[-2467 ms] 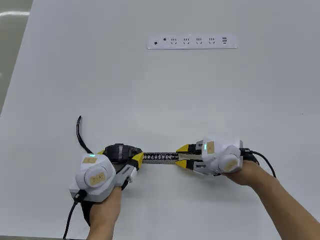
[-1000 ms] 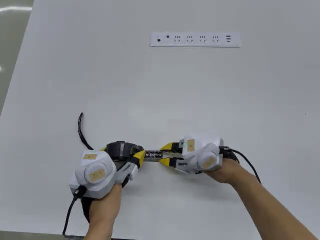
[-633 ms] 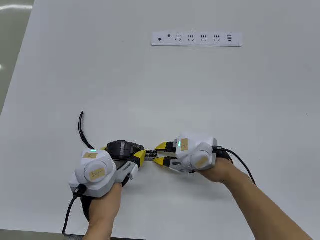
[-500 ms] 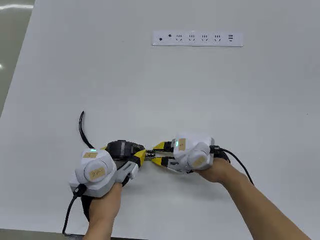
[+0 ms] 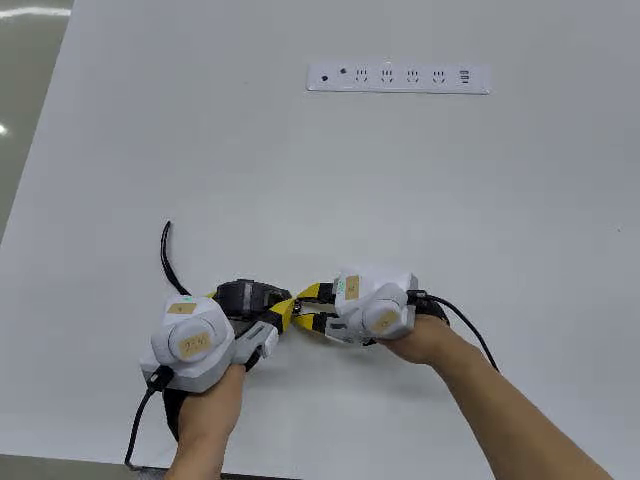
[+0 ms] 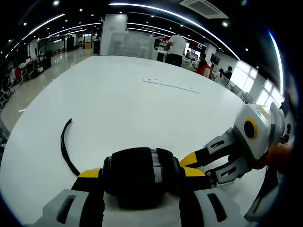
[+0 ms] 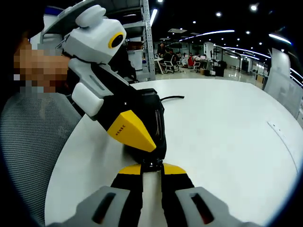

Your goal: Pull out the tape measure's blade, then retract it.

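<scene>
Tape measure (image 5: 250, 296), black case, is set on the white desk (image 5: 330, 180) near the front edge, left of centre in the head view. The case is clamped across its two flanks by the left tongs (image 6: 142, 182), with one yellow tip pressed on each side. The blade (image 7: 151, 164) is nearly all inside the case, and only a short stub is seen at the case mouth in the right gripper view. That stub is pinched by the right tongs (image 7: 152, 169), with jaws drawn close together and tips just beside the case mouth. In the head view the right tongs' yellow tips are seen just beside the near yellow tip of the left tongs; whether they touch cannot be told.

The left tongs are held by the left hand (image 5: 205, 405) from the front edge, the right tongs by the right hand (image 5: 420, 340) from the right. A dark cable (image 5: 465, 325) is trailed from the right tongs along the forearm.

A thin black strap (image 5: 165, 258) is laid curved on the desk, just left of and behind the case. Whether it is joined to the case cannot be told. A white power strip (image 5: 398, 78) is laid flat at the far side of the desk, well apart from the tape measure. Standing people (image 6: 177, 47) are seen beyond the desk in the left gripper view.
</scene>
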Demonstrator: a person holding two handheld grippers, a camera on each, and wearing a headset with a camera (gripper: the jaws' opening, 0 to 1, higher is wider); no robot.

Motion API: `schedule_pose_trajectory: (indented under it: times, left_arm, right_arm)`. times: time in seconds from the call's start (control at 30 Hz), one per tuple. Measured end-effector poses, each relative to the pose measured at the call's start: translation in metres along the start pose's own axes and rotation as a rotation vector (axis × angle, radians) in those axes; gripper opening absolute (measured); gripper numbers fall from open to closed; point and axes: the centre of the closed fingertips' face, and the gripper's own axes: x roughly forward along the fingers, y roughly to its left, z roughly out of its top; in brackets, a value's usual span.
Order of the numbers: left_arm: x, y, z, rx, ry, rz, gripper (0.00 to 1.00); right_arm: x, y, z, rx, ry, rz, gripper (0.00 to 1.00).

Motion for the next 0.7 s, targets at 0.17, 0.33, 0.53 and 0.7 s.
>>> schedule_pose_trajectory:
  times: [0.17, 0.33, 0.53, 0.7]
  left_arm:
    - [0.0004, -0.0005, -0.0001, 0.002, 0.001, -0.002, 0.61]
    - [0.0004, -0.0011, -0.0004, 0.005, 0.003, -0.005, 0.61]
    - [0.0005, -0.0018, -0.0011, 0.014, 0.002, -0.005, 0.62]
    - [0.0006, -0.0012, -0.0008, 0.012, 0.004, -0.006, 0.62]
  right_arm:
    - [0.0004, 0.0001, -0.0003, 0.002, 0.002, -0.001, 0.12]
    - [-0.0002, 0.0011, 0.0002, -0.004, 0.007, -0.004, 0.12]
    - [0.0003, 0.0020, -0.0007, -0.015, 0.018, -0.005, 0.12]
    - [0.0005, 0.0015, -0.0007, -0.022, 0.024, -0.005, 0.13]
